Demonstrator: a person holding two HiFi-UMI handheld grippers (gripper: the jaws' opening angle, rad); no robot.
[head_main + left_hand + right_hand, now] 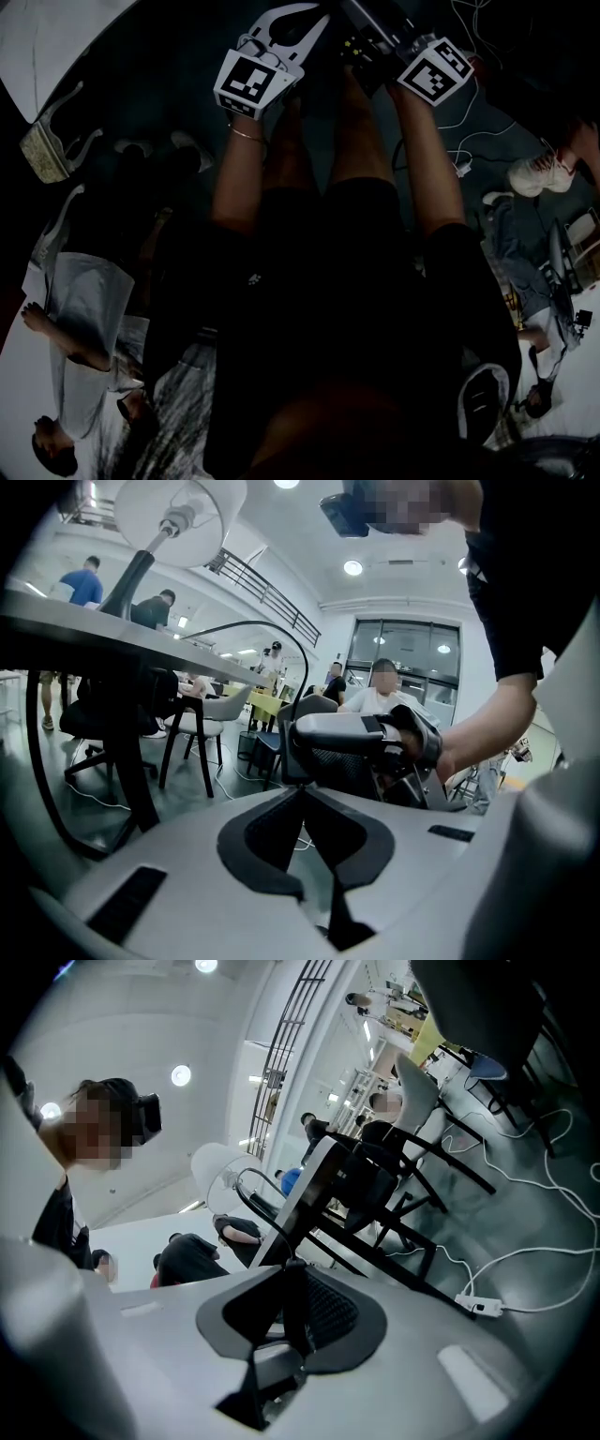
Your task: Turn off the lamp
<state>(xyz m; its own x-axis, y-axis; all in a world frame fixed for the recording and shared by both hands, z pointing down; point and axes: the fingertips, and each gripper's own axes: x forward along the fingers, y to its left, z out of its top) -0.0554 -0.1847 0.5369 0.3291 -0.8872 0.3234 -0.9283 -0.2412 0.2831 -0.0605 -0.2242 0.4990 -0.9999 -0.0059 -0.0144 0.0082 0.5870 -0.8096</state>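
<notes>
The lamp point(183, 503) has a white shade and stands on a dark table point(94, 630) above me; the right gripper view shows it small and pale point(214, 1168). Its thin black cord point(272, 630) arcs off the table and down to both grippers. My left gripper point(302, 789) is shut with the cord running in at its tips. Just beyond it my right gripper point(309, 731) lies level, closed on the same cord. In its own view the right gripper point(286, 1265) has a black strip of cord point(251, 1190) between its pads. In the dark head view both grippers point(314, 19) point(361, 42) meet at the top, above my knees.
Black chairs point(187, 728) and table legs point(394, 1241) stand close ahead. A white power strip point(473, 1306) and white cables point(469, 141) lie on the floor to the right. A seated person point(380, 691) and others are farther back.
</notes>
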